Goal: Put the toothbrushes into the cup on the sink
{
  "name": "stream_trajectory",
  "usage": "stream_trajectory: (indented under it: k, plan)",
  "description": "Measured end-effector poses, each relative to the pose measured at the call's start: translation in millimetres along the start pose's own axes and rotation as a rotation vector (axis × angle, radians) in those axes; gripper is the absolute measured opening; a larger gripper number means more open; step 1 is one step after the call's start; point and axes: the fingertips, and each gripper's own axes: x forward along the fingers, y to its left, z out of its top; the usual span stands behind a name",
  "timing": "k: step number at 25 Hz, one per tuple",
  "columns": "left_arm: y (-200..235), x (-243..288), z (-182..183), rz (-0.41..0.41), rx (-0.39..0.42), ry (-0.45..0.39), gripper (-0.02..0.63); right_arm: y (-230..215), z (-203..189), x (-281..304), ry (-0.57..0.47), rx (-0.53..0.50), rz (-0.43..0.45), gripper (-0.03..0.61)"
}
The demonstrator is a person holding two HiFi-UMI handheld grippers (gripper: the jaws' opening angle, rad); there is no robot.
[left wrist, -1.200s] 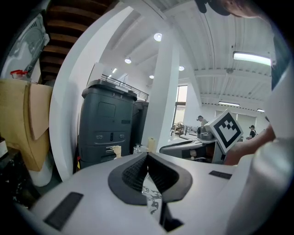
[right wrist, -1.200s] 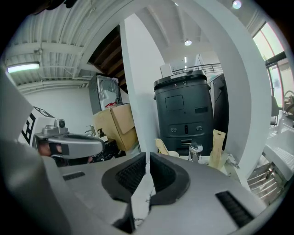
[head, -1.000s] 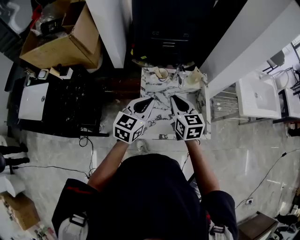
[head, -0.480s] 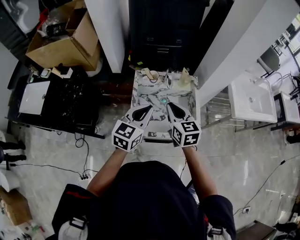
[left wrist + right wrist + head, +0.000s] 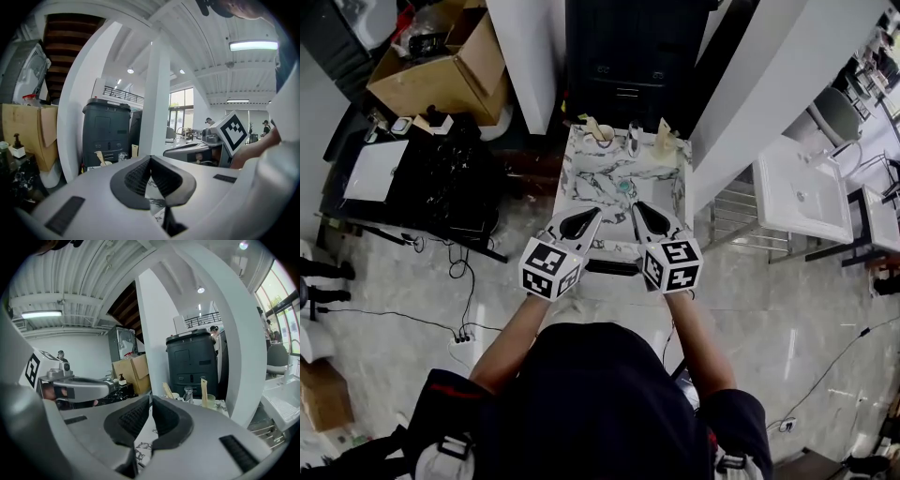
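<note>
the left toothbrush (image 5: 167, 390) stands in the left cup (image 5: 602, 134) and the right toothbrush (image 5: 204, 386) in the right cup (image 5: 667, 148), both at the far edge of the sink (image 5: 581, 178). long axes run near vertical; the left one leans left. which end is the head cannot be told. judged light, stiff, thin and easily tipped: pinch the exposed upper shaft. the left gripper (image 5: 592, 215) and right gripper (image 5: 639, 208) are pressed together, empty, above the near edge.

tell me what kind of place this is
Probably an open workshop or test hall, not a home bathroom: the marble sink stands free on a polished floor, with a cardboard box, loose cables and a second white sink nearby.
</note>
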Motion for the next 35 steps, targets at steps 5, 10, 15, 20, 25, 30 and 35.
stream_trajectory:
  k: [5,10,15,20,25,30,35]
  plan:
    - [-19,-10,-2,0.012,0.01,0.001,0.014,3,-1,-26,-0.02,-0.001,0.002,0.046]
    - [-37,-17,-3,0.015,0.025,0.0,0.014,4,-8,-44,-0.028,0.012,0.001,0.043]
    - [-45,-21,-4,0.012,0.023,0.004,0.014,10,-9,-50,-0.029,0.0,0.011,0.041]
    - [-43,-23,-2,0.013,0.021,-0.004,0.014,14,-7,-50,-0.036,-0.002,0.011,0.038]
    - [-42,-24,-1,0.008,0.021,-0.007,0.014,16,-6,-48,-0.039,0.0,0.011,0.038]
    - [-43,-25,-3,0.003,0.019,-0.006,0.014,16,-9,-50,-0.038,0.002,0.007,0.038]
    - [-45,-24,-3,0.001,0.023,-0.006,0.014,14,-9,-53,-0.043,0.005,0.002,0.038]
